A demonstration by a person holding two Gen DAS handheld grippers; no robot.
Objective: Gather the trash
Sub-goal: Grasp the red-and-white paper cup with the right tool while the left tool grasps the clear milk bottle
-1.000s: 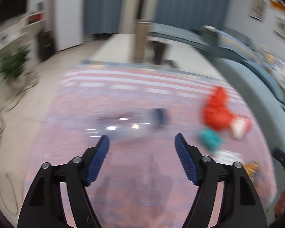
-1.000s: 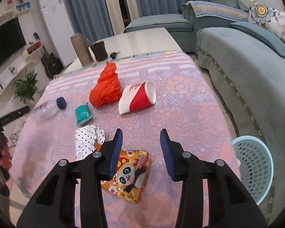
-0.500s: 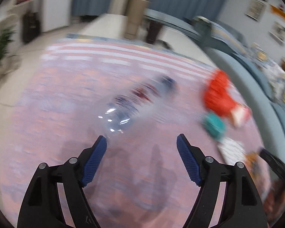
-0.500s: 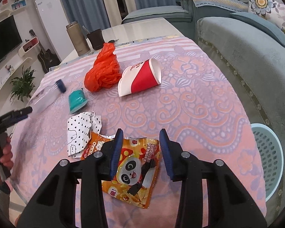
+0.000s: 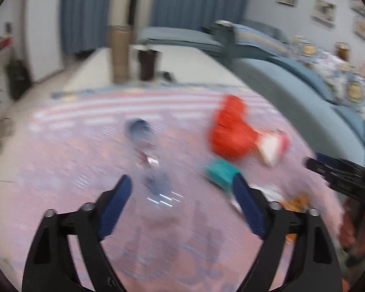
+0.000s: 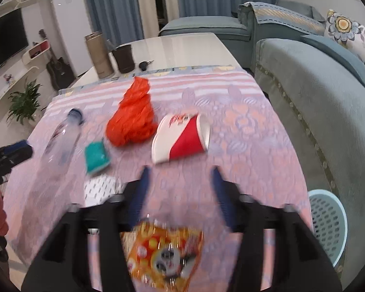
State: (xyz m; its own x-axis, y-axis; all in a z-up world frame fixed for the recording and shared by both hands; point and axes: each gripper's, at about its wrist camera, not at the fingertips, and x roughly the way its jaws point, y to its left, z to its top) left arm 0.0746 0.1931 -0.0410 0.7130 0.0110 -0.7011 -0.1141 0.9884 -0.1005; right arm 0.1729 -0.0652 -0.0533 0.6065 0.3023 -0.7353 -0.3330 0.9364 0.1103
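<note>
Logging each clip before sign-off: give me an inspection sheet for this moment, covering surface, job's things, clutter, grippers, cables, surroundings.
Surface: pink patterned tablecloth over a low table.
Job's things: clear bottle lying flat; orange plastic bag; red-and-white paper cup on its side; teal wrapper; dotted paper; panda snack packet; pale blue basket on the floor.
Clutter: tan canister, dark cup, keys at the far end.
Grippers: left gripper open, jaws just widened, bottle ahead; right gripper open, jaws just widened above the packet.
Cables: nothing seen.
Surroundings: blue sofa, curtains, guitar, plant.
</note>
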